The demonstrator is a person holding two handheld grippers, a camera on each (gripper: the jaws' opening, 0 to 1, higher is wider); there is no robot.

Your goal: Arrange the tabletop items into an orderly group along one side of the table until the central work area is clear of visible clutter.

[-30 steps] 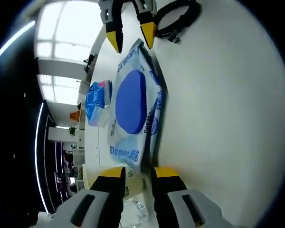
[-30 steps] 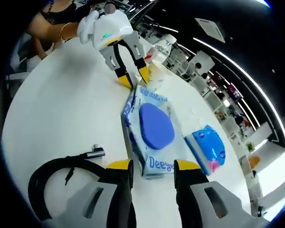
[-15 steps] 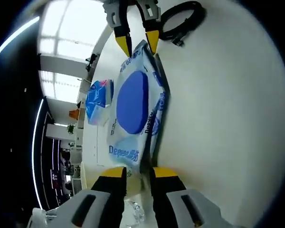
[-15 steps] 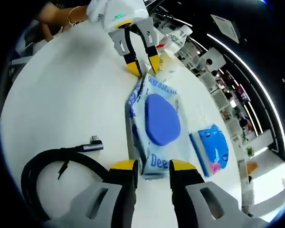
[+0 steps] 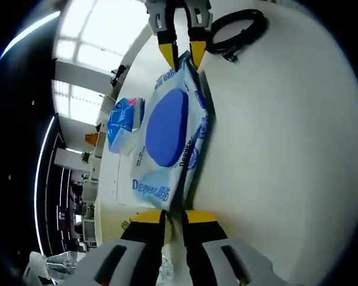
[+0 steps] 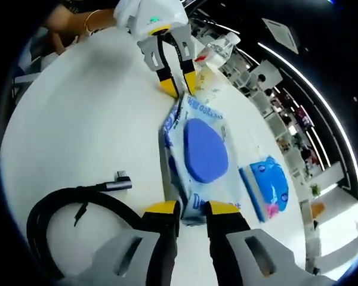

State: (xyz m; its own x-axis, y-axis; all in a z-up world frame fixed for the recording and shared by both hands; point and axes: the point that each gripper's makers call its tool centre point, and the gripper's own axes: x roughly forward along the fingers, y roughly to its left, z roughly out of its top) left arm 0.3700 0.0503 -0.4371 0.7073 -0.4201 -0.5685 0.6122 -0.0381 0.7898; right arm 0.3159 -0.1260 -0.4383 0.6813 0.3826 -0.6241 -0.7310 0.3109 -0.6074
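My left gripper [image 5: 172, 215] has its yellow-tipped jaws drawn nearly together on the near end of the wet wipes pack [image 5: 169, 134], pinching the crimped edge between them. My right gripper [image 6: 192, 208] does the same at the opposite end, jaws pulled close with the pack's seam caught in the narrow slot. In the left gripper view the right gripper enters from the top, its tips squeezing the far end of the pack; in the right gripper view the left gripper [image 6: 178, 86] shows at the far end, held by a white-gloved hand [image 6: 132, 8] whose upper part is cut off by the frame edge.

The pack's printed lettering is only partly readable, and I can't tell whether its underside touches the white table [image 5: 286, 149] along its whole length or is lifted slightly. It stretches between the two grippers, its round blue lid [image 6: 206, 150] facing up.

A coiled black cable [image 6: 65, 205] with an angled plug lies on the table just beside my right gripper, apart from the pack. A smaller blue tissue packet [image 6: 267, 187] sits near the pack on its other side, not touching. Beyond the left gripper, some clear plastic items [image 6: 212, 49] are too blurred to name. A person's arm with a bracelet [image 6: 89, 19] shows at the table's far edge.
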